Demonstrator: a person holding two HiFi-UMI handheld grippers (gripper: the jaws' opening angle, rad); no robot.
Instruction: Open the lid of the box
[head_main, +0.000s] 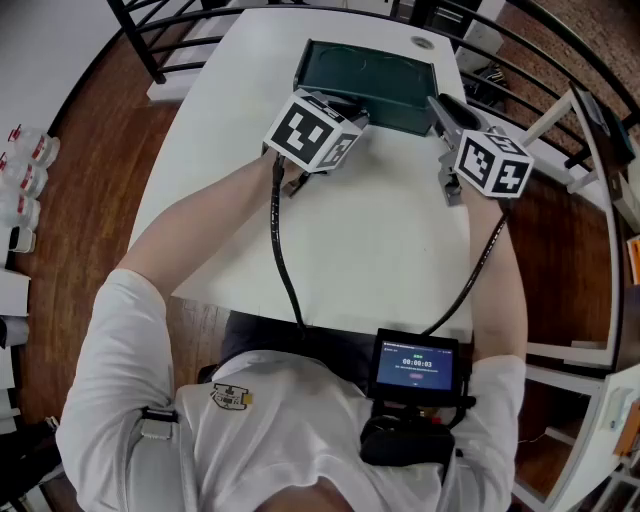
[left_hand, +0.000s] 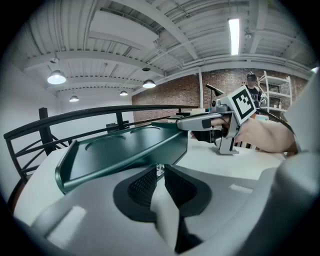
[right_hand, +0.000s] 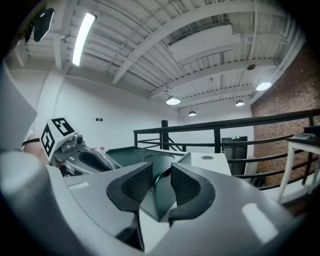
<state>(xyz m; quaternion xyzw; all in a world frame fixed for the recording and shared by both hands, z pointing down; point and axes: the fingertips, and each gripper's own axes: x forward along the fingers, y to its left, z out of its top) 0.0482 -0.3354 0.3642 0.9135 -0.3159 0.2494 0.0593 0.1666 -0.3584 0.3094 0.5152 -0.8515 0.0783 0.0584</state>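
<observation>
A dark green box (head_main: 365, 75) stands at the far middle of the white table (head_main: 350, 240), its lid lying down on it. My left gripper (head_main: 358, 112) reaches the box's front edge. In the left gripper view its jaws (left_hand: 160, 172) stand nearly together on a small silver latch (left_hand: 159, 170) just under the green lid (left_hand: 120, 150). My right gripper (head_main: 437, 103) is at the box's front right corner. In the right gripper view that green corner (right_hand: 159, 197) fills the gap between the widely set jaws of the right gripper (right_hand: 161, 182), touching both pads.
A black railing (head_main: 150, 40) curves round the table's far side. A small round grommet (head_main: 422, 42) sits in the table top behind the box. White shelving (head_main: 590, 150) stands to the right. Wooden floor lies on the left, past the table's edge.
</observation>
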